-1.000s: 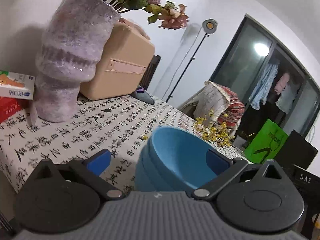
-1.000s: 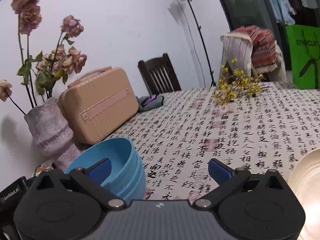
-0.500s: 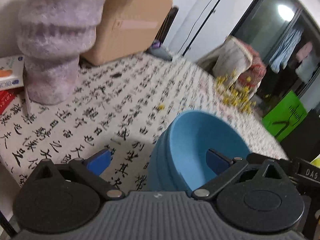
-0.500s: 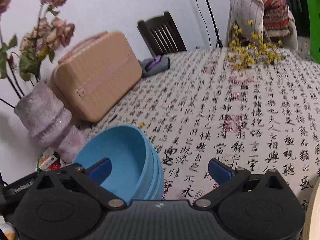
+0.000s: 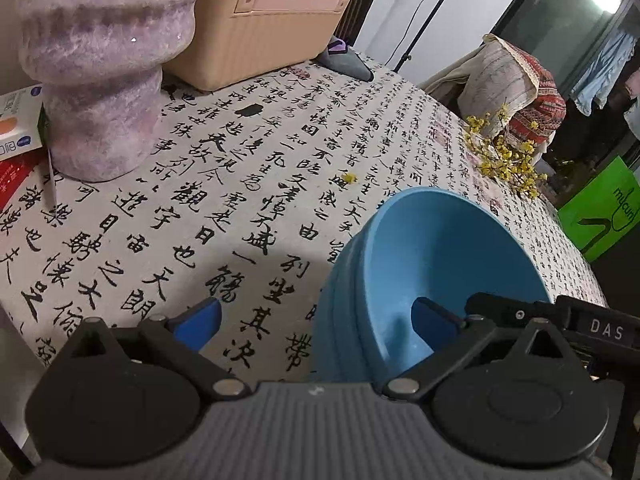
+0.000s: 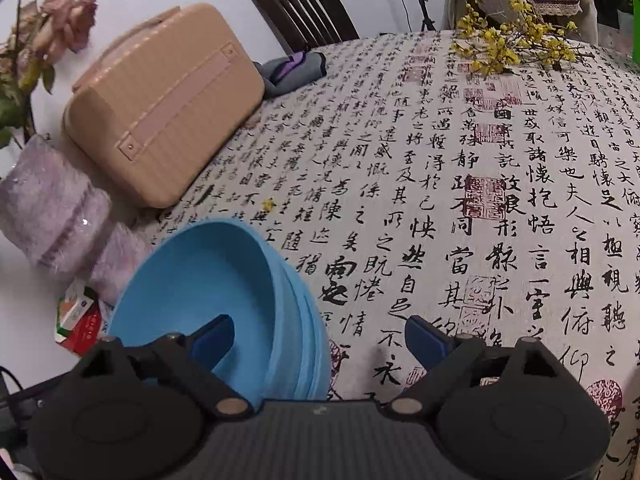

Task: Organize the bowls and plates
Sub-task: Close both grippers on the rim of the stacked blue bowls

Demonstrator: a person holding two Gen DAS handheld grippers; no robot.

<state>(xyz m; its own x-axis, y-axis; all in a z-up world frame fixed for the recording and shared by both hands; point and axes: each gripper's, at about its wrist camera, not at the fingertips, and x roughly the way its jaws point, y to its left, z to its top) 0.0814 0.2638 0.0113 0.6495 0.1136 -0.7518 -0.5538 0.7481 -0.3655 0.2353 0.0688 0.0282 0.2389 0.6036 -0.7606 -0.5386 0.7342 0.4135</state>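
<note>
A stack of nested blue bowls (image 5: 440, 248) sits on the calligraphy-print tablecloth (image 5: 240, 184), slightly tilted in both views. My left gripper (image 5: 316, 316) straddles the stack's near wall, one blue pad inside the top bowl and the other outside over the cloth; its jaws stand wide and do not press. From the opposite side my right gripper (image 6: 320, 332) straddles the blue bowls (image 6: 208, 272) the same way. Its jaws are closing, the wall is between them, and the pads remain clear of it. In the left wrist view the other gripper's black body (image 5: 520, 312) shows at the rim.
A purple fuzzy vase (image 5: 104, 68) and a beige hard case (image 5: 272, 20) stand at the table's far left. Yellow flower sprigs (image 6: 512, 44) and a grey-purple cloth (image 6: 292, 68) lie further back. A dark chair (image 6: 304, 4) is behind the table, and a green bag (image 5: 600, 208) beyond its edge.
Both grippers tipped downward and moved in over the bowls, so the table fills more of each view. The right jaws have narrowed a little.
</note>
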